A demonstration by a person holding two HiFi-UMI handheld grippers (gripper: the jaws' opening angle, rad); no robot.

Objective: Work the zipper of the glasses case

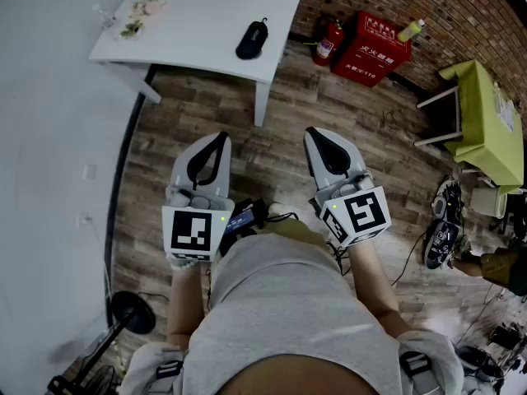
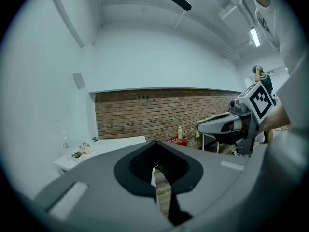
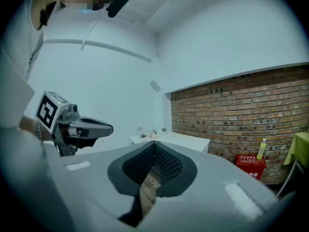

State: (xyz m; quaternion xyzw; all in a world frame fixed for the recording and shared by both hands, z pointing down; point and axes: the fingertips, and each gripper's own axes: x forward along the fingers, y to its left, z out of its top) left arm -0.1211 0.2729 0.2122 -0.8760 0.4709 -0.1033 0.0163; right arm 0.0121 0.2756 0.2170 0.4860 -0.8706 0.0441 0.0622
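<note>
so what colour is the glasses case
The case is black, clearest in the head view.

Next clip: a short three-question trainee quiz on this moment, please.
1. True or false: the glasses case lies on the white table.
2. Pick one: the left gripper is A) shut on the case, B) shut and empty, C) wide open.
3. Fill in: the red box stands against a ____ wall.
Key: 1 true; 2 B; 3 brick.
</note>
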